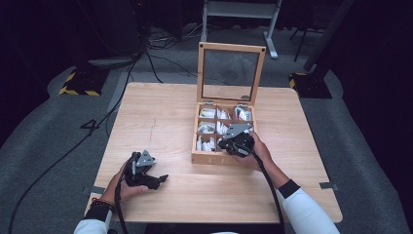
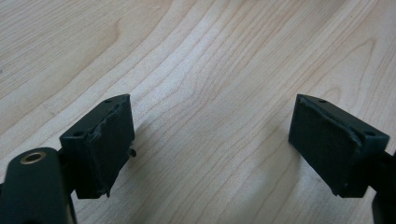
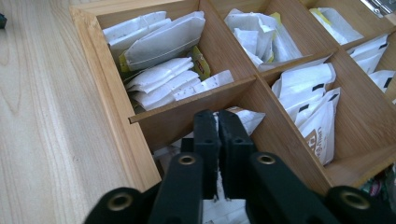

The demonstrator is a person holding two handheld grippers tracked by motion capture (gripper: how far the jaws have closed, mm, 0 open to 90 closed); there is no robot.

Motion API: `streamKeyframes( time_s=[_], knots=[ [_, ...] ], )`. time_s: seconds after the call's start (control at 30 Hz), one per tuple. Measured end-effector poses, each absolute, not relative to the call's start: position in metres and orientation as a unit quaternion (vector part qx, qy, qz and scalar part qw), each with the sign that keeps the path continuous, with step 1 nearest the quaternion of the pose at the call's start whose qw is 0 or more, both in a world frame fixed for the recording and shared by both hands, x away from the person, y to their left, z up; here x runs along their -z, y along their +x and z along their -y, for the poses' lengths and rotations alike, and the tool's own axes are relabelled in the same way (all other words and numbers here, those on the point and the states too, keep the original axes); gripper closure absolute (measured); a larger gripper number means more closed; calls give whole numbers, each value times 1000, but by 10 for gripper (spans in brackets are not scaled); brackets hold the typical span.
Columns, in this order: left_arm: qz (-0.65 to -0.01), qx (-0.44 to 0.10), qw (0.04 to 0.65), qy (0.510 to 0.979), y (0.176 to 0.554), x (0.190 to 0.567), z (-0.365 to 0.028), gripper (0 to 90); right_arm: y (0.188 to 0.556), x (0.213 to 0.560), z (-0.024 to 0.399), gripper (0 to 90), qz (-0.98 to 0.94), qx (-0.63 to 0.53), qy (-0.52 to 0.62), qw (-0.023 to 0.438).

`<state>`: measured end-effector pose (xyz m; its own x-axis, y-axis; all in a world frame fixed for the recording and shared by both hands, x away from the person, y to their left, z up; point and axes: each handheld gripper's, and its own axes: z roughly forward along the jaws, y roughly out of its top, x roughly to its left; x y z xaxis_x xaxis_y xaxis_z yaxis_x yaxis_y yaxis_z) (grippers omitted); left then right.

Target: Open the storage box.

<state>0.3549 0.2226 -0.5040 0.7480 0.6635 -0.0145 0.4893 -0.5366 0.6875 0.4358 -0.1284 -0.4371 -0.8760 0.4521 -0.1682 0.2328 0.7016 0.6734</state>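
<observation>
left gripper (image 1: 163, 178): lower left of the high view, held low over bare tabletop by the person's left hand (image 1: 127, 187). in the left gripper view its jaws stand wide apart with nothing but wood grain between them. idle, well apart from the box.

table (image 1: 160, 117): pale wood, square, filling the middle of the high view.

right gripper (image 3: 217, 122): centre of the high view, held by the person's right hand (image 1: 260, 148), tipped down into the nearest left compartment of the box. in the right gripper view its jaws are pressed together, and a thin white edge shows in the seam between them, most likely a tea bag (image 3: 243, 119) pinched from that compartment; i cannot see the whole of it.

wooden box (image 3: 119, 119): right of centre on the table, divided into compartments, each holding white paper sachets. other tea bags (image 3: 163, 44) lie stacked in the compartment behind the divider.

glass lid (image 1: 230, 70): standing upright at the far side of the box, hinged open.

step in hand, as i judge it: picking one bag out of the near compartment. the next move calls for a straight lift clear of the divider and box wall, keeping the pinch firm so the thin paper does not slip, and not dragging neighbouring sachets along.
</observation>
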Motion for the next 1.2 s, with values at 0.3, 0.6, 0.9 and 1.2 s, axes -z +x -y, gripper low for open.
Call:
streamKeyframes(
  time_s=[0.3, 0.6, 0.9, 1.2],
  knots=[
    [-332, -125, 349, 867, 355, 504, -223, 147, 436, 434, 140, 900, -897, -362, 204, 153],
    [-332, -125, 349, 867, 355, 504, -223, 147, 430, 420, 155, 900, -882, -397, 195, 164],
    [-332, -125, 349, 867, 355, 504, -223, 147, 426, 403, 164, 900, -870, -422, 192, 168],
    [-332, -125, 349, 867, 355, 504, -223, 146, 417, 389, 171, 900, -861, -442, 185, 174]
  ],
)
